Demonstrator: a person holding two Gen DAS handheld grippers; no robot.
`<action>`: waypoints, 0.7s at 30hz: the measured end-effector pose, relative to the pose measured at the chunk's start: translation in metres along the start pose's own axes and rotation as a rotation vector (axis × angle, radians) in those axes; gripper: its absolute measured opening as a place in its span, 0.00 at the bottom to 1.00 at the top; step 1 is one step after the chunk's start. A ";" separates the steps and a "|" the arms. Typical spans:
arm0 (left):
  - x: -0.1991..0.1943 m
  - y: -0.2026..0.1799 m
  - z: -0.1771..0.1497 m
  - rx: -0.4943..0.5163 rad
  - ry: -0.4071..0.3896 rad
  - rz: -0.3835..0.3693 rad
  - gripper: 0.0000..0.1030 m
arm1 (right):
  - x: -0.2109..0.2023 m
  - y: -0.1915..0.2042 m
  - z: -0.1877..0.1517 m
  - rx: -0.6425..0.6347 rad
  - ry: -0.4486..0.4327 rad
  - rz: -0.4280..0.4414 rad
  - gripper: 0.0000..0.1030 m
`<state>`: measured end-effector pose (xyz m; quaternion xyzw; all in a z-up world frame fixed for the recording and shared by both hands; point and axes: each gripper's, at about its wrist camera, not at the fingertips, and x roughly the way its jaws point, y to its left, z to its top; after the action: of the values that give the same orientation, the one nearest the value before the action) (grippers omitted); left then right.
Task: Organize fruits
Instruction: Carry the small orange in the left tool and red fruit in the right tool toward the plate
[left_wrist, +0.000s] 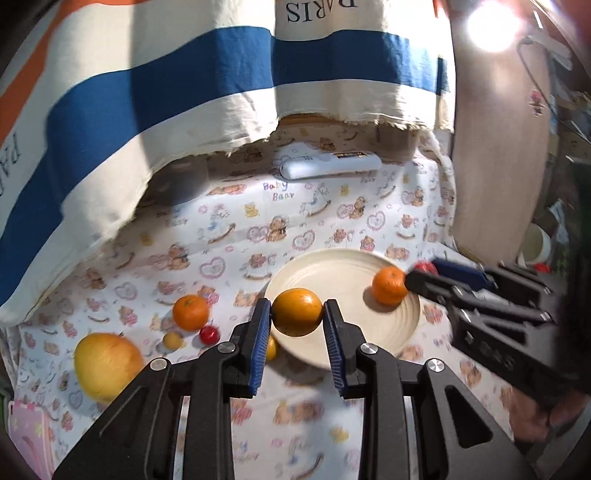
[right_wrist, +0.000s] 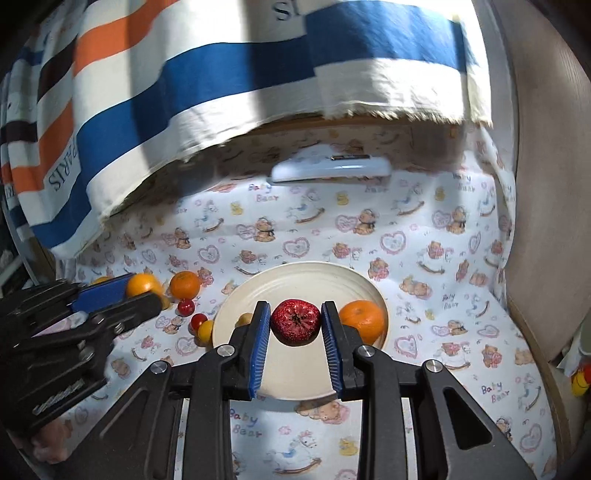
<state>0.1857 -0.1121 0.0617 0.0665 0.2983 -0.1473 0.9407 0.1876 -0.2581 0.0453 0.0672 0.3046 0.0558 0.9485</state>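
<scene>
My left gripper (left_wrist: 297, 310) is shut on an orange (left_wrist: 297, 314), held over the near-left rim of a cream plate (left_wrist: 332, 266). A mandarin (left_wrist: 388, 285) lies on the plate's right side. My right gripper (right_wrist: 295, 310) is shut on a bumpy red fruit (right_wrist: 295, 323) above the plate (right_wrist: 295, 275), with the mandarin (right_wrist: 364, 320) just to its right. In the right wrist view the left gripper (right_wrist: 144, 290) comes in from the left with its orange (right_wrist: 143, 284). In the left wrist view the right gripper (left_wrist: 423, 268) enters from the right.
Left of the plate on the bear-print cloth lie another orange (left_wrist: 190, 312), a large yellow citrus (left_wrist: 107, 365), and small red (left_wrist: 208, 334) and yellow (left_wrist: 173, 340) fruits. A white remote-like device (left_wrist: 330, 166) lies at the back, under a hanging striped cloth (left_wrist: 184, 92). A wooden panel (right_wrist: 546, 221) borders the right.
</scene>
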 end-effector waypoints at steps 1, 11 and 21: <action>0.003 -0.001 0.002 -0.009 -0.015 0.008 0.27 | 0.001 -0.005 0.001 0.016 0.004 0.001 0.29; 0.067 -0.001 -0.004 -0.058 0.059 -0.035 0.27 | 0.022 -0.024 -0.003 0.046 0.076 -0.037 0.29; 0.105 0.000 -0.025 -0.066 0.211 -0.152 0.27 | 0.055 -0.026 -0.017 0.051 0.182 -0.051 0.29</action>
<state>0.2537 -0.1319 -0.0198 0.0279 0.4043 -0.2007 0.8919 0.2234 -0.2746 -0.0039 0.0781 0.3924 0.0296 0.9160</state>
